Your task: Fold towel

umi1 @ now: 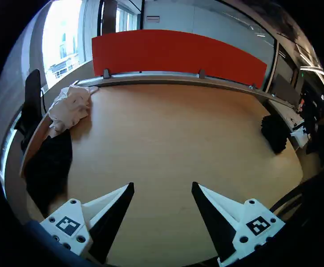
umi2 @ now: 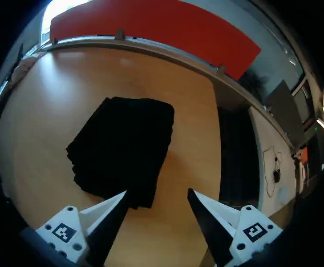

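A stack of folded black towels [umi2: 124, 149] lies on the wooden table [umi2: 50, 102] in the right gripper view, just ahead of my right gripper [umi2: 157, 192], which is open and holds nothing. The same stack [umi1: 275, 132] appears at the table's right edge in the left gripper view. My left gripper [umi1: 162, 184] is open over bare wood [umi1: 171, 133]. A crumpled white towel [umi1: 70, 107] sits at the far left corner, and a black cloth [umi1: 50, 167] drapes over the left edge below it.
A red divider panel [umi1: 175, 53] on a metal rail closes off the table's far side. A dark office chair [umi1: 30, 102] stands beyond the left edge by bright windows. A second desk [umi2: 273, 169] lies past a gap to the right.
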The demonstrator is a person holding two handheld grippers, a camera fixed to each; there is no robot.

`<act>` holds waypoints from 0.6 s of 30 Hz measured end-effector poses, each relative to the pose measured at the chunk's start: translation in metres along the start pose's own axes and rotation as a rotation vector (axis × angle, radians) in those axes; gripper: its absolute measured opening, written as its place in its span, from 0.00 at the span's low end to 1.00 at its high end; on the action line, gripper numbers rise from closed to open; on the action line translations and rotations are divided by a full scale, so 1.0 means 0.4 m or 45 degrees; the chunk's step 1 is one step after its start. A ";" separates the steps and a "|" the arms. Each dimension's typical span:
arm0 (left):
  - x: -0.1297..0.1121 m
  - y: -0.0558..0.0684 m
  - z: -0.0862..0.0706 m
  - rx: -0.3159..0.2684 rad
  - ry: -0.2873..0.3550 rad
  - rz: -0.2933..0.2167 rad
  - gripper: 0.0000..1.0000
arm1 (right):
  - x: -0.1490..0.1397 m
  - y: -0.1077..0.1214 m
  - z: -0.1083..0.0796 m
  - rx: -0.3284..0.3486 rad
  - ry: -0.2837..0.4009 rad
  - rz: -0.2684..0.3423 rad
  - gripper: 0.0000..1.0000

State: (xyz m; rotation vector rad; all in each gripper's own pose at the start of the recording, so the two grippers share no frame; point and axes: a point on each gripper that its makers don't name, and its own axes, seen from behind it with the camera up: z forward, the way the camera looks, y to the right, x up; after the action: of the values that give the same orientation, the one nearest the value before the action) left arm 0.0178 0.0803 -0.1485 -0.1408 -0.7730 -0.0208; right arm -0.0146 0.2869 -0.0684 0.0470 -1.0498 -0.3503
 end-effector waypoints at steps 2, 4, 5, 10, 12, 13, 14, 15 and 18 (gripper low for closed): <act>0.001 -0.002 -0.001 -0.001 0.002 -0.001 0.96 | 0.002 -0.002 -0.003 0.000 0.004 0.005 0.96; 0.002 -0.003 -0.002 -0.002 0.004 -0.002 0.96 | 0.003 -0.004 -0.007 0.000 0.008 0.010 0.96; 0.003 -0.004 -0.002 -0.003 0.004 -0.003 0.96 | 0.004 -0.005 -0.008 0.001 0.010 0.012 0.96; 0.006 -0.007 -0.003 -0.007 0.009 -0.002 0.96 | 0.007 -0.010 -0.018 0.002 0.018 0.014 0.96; 0.007 -0.007 -0.004 -0.010 0.012 -0.001 0.96 | 0.008 -0.012 -0.024 0.002 0.020 0.012 0.96; 0.007 -0.007 -0.004 -0.011 0.013 0.000 0.96 | 0.009 -0.015 -0.026 0.002 0.024 0.015 0.96; 0.007 -0.007 -0.004 -0.012 0.013 0.000 0.96 | 0.011 -0.017 -0.028 0.002 0.027 0.018 0.96; 0.007 -0.007 -0.004 -0.013 0.014 0.001 0.96 | 0.012 -0.019 -0.030 0.002 0.031 0.021 0.96; 0.007 -0.008 -0.005 -0.016 0.016 0.001 0.96 | 0.025 -0.029 -0.037 0.013 0.053 0.049 0.96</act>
State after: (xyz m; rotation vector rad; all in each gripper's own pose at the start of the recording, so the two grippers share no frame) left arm 0.0210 0.0771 -0.1475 -0.1524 -0.7604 -0.0260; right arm -0.0005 0.2710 -0.0696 0.0428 -1.0101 -0.3079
